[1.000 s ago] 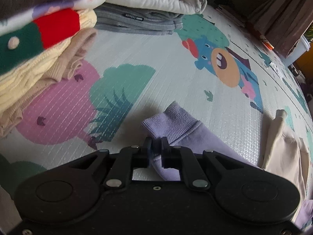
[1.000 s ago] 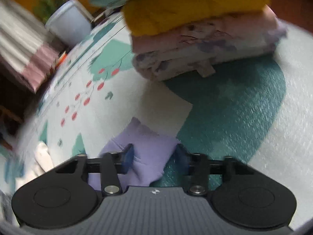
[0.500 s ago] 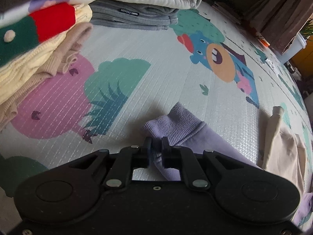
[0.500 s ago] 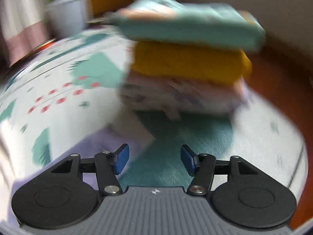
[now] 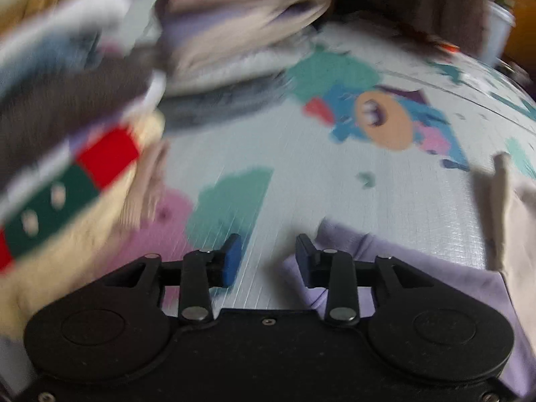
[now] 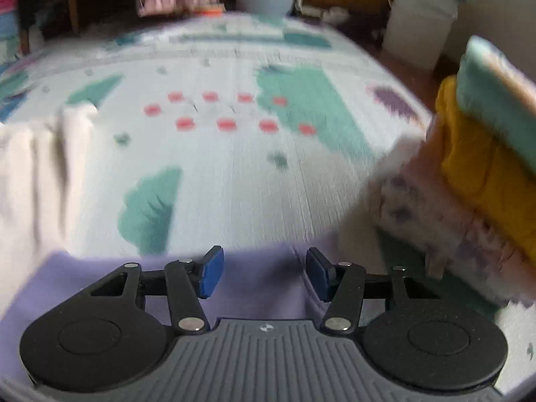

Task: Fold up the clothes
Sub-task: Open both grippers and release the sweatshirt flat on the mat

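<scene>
A lilac garment (image 5: 402,261) lies flat on the patterned play mat (image 5: 301,174). In the left wrist view my left gripper (image 5: 268,258) is open and empty, with the garment's edge just right of its right finger. In the right wrist view the same lilac garment (image 6: 261,278) spreads under my right gripper (image 6: 264,273), which is open and empty above it. Both views are blurred by motion.
Stacks of folded clothes stand at the left (image 5: 67,174) and at the back (image 5: 241,33) of the left wrist view. A cream garment (image 5: 512,221) lies right of the lilac one. In the right wrist view a folded stack (image 6: 479,174) stands at the right and a white garment (image 6: 43,167) at the left.
My left gripper has let go of the lilac cuff and opened, swinging left. My right gripper, open throughout, has swung left from the folded stack to face across the mat.
</scene>
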The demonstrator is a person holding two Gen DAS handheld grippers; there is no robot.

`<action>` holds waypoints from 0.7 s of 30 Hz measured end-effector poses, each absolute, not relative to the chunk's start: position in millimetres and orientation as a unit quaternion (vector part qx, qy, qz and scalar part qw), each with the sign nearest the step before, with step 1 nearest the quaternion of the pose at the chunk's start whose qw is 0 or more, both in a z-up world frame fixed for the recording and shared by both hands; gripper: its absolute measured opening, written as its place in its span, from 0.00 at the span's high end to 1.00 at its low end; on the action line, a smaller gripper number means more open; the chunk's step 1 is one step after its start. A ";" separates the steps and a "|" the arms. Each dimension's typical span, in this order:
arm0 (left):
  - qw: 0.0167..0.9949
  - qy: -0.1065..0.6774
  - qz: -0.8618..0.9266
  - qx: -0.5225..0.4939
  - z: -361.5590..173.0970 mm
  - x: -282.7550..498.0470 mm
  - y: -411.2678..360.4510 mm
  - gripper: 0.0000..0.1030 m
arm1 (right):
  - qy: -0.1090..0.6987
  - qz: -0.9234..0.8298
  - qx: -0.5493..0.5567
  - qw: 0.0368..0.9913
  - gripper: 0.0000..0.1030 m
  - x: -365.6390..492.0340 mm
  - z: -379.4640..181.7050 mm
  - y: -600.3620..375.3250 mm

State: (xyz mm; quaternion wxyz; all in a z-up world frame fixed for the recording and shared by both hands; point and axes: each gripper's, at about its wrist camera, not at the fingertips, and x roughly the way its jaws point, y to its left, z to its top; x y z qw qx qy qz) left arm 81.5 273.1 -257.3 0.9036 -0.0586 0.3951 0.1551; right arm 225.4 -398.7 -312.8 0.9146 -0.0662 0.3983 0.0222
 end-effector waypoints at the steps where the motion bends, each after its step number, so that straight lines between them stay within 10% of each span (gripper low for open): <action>1: 0.909 0.391 0.142 -0.042 -255.0 82.0 265.2 0.57 | 0.390 0.039 -0.081 0.917 0.46 220.1 -309.8 -390.2; 17: 0.898 0.423 -0.100 0.067 -278.8 66.0 115.2 0.57 | 0.367 0.319 -0.178 0.855 0.43 116.4 -299.9 -257.9; 21: 0.881 0.424 -0.207 0.023 -277.1 53.3 49.7 0.57 | 0.364 0.422 -0.164 0.814 0.62 94.7 -290.9 -207.8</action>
